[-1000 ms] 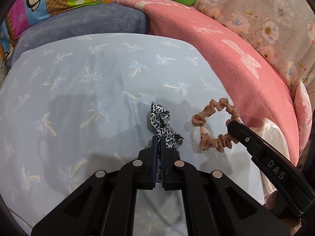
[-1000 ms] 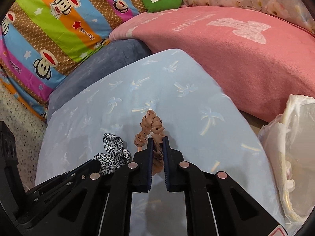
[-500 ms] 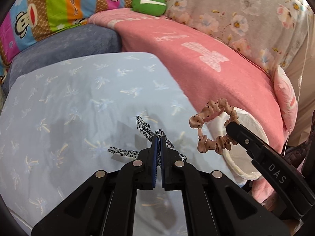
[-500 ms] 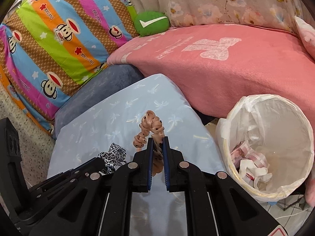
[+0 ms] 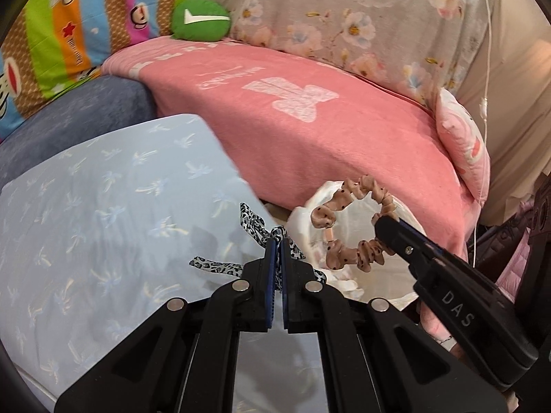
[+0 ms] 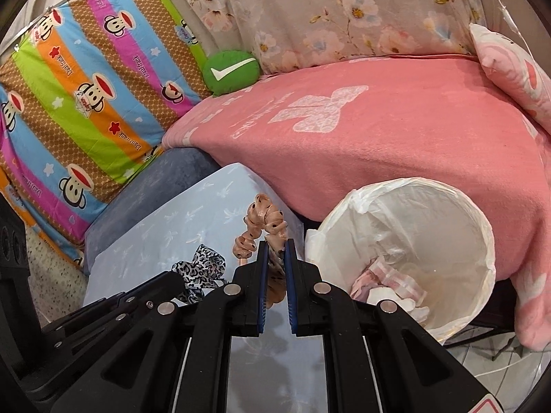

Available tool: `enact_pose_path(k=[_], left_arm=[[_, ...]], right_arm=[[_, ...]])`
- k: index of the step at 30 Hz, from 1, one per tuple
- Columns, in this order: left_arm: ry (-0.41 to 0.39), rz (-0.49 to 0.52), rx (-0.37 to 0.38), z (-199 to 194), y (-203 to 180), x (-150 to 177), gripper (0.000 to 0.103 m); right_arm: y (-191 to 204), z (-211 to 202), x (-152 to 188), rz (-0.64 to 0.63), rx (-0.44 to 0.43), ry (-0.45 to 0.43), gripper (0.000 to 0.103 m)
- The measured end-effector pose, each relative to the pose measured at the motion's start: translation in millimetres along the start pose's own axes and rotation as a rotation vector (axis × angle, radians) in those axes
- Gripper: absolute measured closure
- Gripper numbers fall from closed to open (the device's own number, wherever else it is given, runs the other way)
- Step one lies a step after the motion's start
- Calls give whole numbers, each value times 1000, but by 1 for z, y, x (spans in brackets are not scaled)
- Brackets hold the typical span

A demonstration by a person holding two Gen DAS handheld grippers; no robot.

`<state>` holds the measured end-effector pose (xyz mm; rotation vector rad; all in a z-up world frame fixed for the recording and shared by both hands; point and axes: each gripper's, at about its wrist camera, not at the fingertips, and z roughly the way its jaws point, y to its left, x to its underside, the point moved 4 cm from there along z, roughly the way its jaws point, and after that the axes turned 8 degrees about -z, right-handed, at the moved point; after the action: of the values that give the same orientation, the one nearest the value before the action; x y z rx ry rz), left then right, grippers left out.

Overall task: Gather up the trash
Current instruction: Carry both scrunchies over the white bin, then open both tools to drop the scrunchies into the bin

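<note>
My left gripper [image 5: 276, 241] is shut on a black-and-white leopard-print hair tie [image 5: 253, 225], held in the air over the corner of the light blue pillow [image 5: 103, 206]. My right gripper [image 6: 274, 242] is shut on a beige dotted scrunchie [image 6: 263, 216]; the scrunchie also shows in the left wrist view [image 5: 347, 222], hanging in front of the bin. The white-lined trash bin [image 6: 482, 230] stands below and to the right, with pink and white paper scraps inside. The leopard tie also shows in the right wrist view [image 6: 201, 268], left of my right gripper.
A pink blanket [image 6: 378, 144] covers the bed behind the bin. A dark blue cushion [image 5: 69, 113], a striped monkey-print quilt [image 6: 86, 86], a green round cushion [image 6: 230, 72] and a floral cover [image 6: 344, 17] lie behind. Tiled floor [image 6: 489, 354] shows at the lower right.
Both grippers have lifted their hair ties off the blue pillow and swung right. The bin has come into full view beside the right gripper.
</note>
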<state>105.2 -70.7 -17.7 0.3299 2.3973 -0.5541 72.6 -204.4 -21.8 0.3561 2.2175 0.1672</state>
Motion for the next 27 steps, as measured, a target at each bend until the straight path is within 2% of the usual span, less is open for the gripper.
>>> enact_pose_path(k=[14,21,23,25,27], left_arm=[[42,114,117,28,-68,-3,100],[71,128,151,44,-85,-4,98],[78,129,152,48,-87,-5,92],[80,126,145,50,-86,-6,71],[63,122,131,49,-85,-7,57]], right_arm=[[-79,-19,2,118,85,-33,94],[-106,-21,4,157,114,-36,93],[-109,-20,3,162,117,-35,93],[-112,-18,3,163,119,-34,93],[-112,-16,3,163,119,-32,93]])
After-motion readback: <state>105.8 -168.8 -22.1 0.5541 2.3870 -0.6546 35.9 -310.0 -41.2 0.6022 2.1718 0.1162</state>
